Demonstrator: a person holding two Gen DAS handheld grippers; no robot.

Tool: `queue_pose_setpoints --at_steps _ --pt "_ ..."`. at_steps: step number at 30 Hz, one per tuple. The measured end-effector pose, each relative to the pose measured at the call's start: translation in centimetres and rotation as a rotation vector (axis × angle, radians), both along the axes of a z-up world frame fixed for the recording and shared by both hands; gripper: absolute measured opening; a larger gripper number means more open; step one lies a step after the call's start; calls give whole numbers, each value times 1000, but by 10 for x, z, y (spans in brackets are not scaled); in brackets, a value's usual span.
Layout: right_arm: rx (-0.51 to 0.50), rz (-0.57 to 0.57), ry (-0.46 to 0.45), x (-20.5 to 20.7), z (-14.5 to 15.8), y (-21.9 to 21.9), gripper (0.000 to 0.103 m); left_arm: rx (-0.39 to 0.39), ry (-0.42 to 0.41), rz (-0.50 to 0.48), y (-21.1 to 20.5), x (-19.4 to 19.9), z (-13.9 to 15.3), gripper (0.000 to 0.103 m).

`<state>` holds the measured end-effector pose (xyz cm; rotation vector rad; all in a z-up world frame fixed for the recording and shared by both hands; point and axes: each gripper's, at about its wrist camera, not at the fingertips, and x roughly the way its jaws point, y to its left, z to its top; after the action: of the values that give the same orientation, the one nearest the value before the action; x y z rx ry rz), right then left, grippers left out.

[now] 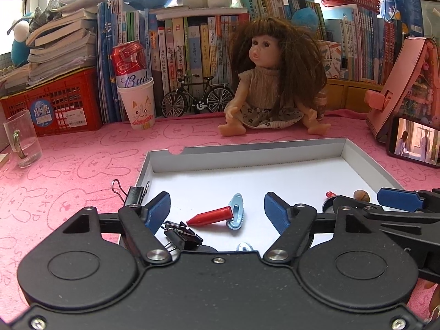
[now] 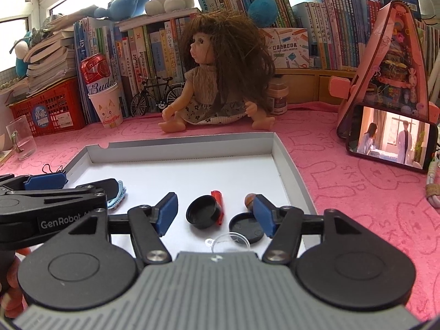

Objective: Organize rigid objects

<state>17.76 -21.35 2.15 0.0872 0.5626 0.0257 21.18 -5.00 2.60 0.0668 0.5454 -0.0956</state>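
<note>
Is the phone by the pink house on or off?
On. The phone, propped sideways against the pink house, has a lit screen showing two people in a room.

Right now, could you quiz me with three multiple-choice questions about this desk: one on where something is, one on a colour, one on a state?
1. Where does the beer can stand?
A. in a paper cup
B. in the white tray
C. on the phone

2. What colour is the cone-shaped cap in the tray?
A. green
B. red
C. yellow

3. How is the left gripper?
A. shut on a clip
B. open, holding nothing
C. shut on the doll

Answers: 1 A, the can's base sits inside the cup. 2 B, it is plainly red. 3 B, its blue pads stand wide apart.
</note>
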Motion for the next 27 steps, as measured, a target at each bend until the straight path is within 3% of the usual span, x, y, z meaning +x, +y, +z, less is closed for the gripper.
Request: queue_pose_setpoints --at_steps 7,27 --pt "-30 -9 -12 -9 8 1 81 19 -17 -5 2 -14 8 76" --pt "-52 15 -47 -36 20 6 84 -5 -26 4 15 -46 20 78"
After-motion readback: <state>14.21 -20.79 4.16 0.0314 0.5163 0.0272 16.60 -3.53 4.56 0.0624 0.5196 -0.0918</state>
